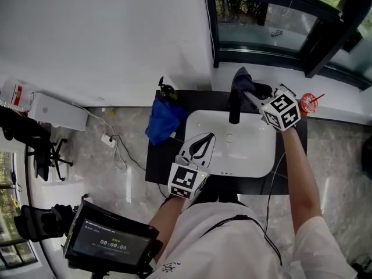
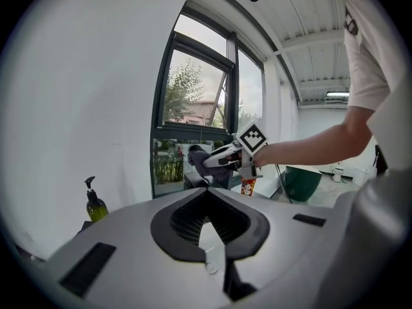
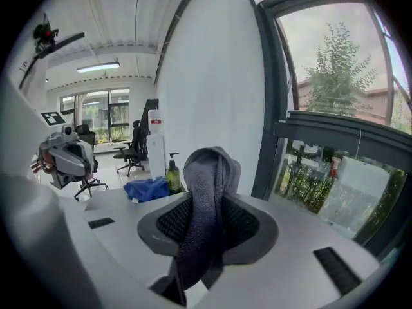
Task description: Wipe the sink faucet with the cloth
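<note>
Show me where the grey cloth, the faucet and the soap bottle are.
grey cloth [image 3: 206, 198], right gripper view, on the middle of its hanging fold.
faucet [image 1: 235, 112], head view, on its black upright stem.
soap bottle [image 2: 96, 209], left gripper view, on its green body.

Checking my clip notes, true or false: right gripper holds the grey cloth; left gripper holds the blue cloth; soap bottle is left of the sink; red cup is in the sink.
Right gripper holds the grey cloth: true.
Left gripper holds the blue cloth: false; it is empty, and the cloth lies beside the sink.
Soap bottle left of the sink: true.
Red cup in the sink: false; it stands outside, right of the sink.
</note>
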